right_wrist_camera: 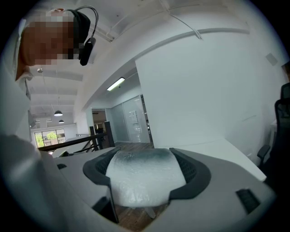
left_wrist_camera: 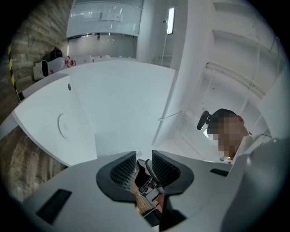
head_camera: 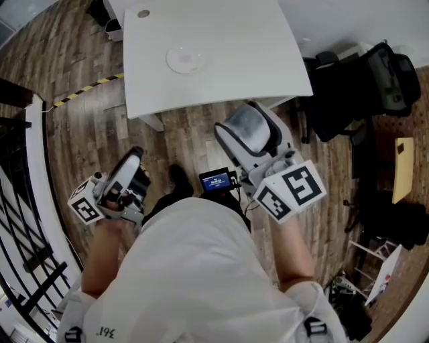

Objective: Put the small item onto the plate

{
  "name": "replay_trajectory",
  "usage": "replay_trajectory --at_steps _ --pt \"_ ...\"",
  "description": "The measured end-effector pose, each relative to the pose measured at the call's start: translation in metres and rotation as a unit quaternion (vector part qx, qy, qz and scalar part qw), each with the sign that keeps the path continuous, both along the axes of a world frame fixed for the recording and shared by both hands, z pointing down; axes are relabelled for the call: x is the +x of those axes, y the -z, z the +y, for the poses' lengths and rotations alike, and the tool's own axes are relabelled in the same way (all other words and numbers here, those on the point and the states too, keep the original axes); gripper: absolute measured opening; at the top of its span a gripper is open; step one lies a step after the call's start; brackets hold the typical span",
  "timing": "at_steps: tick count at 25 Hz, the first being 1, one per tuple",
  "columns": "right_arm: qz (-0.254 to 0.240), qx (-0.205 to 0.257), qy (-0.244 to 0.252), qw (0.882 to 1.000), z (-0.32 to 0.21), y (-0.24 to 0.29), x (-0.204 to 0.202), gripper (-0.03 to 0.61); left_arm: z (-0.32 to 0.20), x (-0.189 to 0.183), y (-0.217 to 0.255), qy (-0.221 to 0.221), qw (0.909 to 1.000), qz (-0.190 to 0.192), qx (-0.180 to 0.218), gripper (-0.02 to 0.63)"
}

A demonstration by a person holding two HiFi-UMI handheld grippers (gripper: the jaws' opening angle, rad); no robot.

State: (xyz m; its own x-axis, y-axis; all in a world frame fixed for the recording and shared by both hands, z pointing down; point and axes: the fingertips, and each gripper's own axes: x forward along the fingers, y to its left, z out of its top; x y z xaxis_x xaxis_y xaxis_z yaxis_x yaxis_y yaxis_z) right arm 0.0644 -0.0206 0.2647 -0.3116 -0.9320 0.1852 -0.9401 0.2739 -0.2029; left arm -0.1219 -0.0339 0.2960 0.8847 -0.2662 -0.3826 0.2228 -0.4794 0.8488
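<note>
A clear round plate point(head_camera: 184, 59) lies on the white table point(head_camera: 221, 74) ahead of me; the left gripper view shows the plate point(left_wrist_camera: 63, 125) far off to the left. My right gripper point(head_camera: 247, 120) is below the table's near edge, over the wood floor, shut on a translucent bubble-wrap-like item point(head_camera: 244, 130). In the right gripper view that item point(right_wrist_camera: 145, 179) fills the space between the jaws of the right gripper point(right_wrist_camera: 145, 158). My left gripper point(head_camera: 136, 159) hangs low at the left, well short of the table. The left gripper point(left_wrist_camera: 144, 158) is shut to a thin slit with nothing in it.
A black office chair point(head_camera: 362, 87) and bags stand to the right of the table. A black railing point(head_camera: 27, 201) runs along the left. Yellow-black tape point(head_camera: 87, 87) marks the floor. A small lit screen point(head_camera: 216, 179) sits at my waist. The table has a round grommet point(head_camera: 143, 13).
</note>
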Motion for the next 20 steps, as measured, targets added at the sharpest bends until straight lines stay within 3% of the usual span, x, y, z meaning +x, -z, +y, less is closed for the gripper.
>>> replay_trajectory --at_steps 10,20 --pt "0.021 -0.010 0.019 1.000 -0.055 -0.009 -0.028 0.325 -0.039 -0.030 -0.008 0.018 0.9998 0.005 -0.008 0.112" --pt "0.037 -0.012 0.079 0.996 -0.111 -0.029 -0.034 0.325 -0.061 -0.040 -0.009 0.085 0.9963 0.005 -0.003 0.112"
